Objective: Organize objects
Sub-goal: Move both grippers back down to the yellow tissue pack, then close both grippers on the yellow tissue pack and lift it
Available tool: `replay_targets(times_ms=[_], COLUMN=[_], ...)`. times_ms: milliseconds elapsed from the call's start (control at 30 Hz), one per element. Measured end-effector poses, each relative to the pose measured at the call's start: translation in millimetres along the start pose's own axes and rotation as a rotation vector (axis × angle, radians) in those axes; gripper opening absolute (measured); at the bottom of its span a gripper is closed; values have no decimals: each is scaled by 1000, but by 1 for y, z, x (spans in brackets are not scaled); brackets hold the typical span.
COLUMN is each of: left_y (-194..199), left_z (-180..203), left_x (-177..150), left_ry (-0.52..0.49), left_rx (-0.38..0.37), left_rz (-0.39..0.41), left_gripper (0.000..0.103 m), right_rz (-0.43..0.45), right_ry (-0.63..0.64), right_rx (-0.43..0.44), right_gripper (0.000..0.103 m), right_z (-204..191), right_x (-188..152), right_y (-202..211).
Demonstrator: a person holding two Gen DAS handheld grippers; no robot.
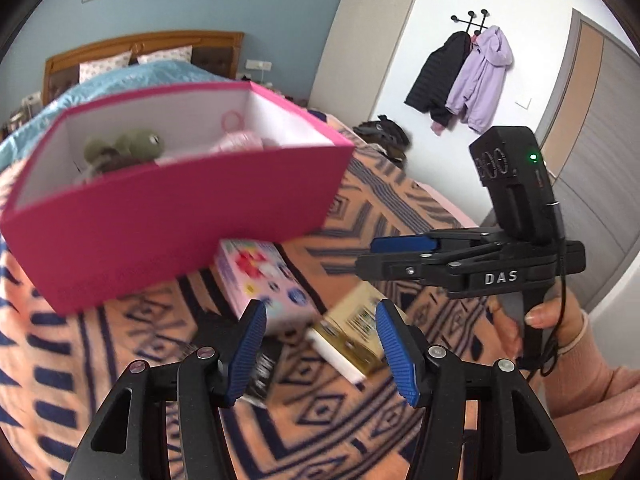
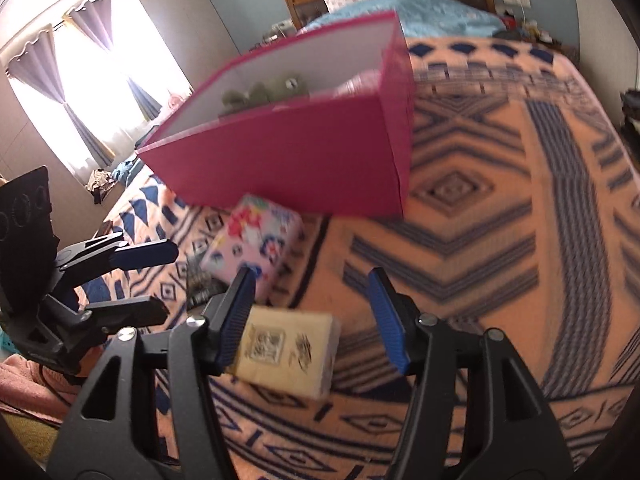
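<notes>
Beige box (image 2: 286,354) between spread right tongs (image 2: 310,316).

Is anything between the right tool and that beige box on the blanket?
Nothing visible. The right tool is open and the beige box lies just ahead beside its left finger. The pink patterned box sits farther on, before the pink bin.
</notes>
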State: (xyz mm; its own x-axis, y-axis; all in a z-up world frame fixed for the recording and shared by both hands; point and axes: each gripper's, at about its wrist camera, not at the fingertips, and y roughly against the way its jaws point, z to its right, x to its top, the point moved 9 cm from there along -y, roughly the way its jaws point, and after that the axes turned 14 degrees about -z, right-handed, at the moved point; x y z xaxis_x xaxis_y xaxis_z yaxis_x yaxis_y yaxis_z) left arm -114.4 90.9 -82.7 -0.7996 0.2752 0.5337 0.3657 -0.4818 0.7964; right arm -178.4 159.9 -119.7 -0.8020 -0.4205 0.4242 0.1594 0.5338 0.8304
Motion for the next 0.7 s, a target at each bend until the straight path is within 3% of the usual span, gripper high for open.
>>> replay_targets(times_ms=[500,700], left_y=[-40,-48], left_z=[23,19], left_x=[-31,-29], left_ry=[48,88], left_rx=[-99,-122], left_rz=[-120,-137], left_gripper=[57,51], right_rz=[-45,-39], right_ry=[-48,-62], right_rx=[53,67], right_gripper=[60,60], right_z=[0,3], right_x=[-26,-27], right_y=[-15,-15])
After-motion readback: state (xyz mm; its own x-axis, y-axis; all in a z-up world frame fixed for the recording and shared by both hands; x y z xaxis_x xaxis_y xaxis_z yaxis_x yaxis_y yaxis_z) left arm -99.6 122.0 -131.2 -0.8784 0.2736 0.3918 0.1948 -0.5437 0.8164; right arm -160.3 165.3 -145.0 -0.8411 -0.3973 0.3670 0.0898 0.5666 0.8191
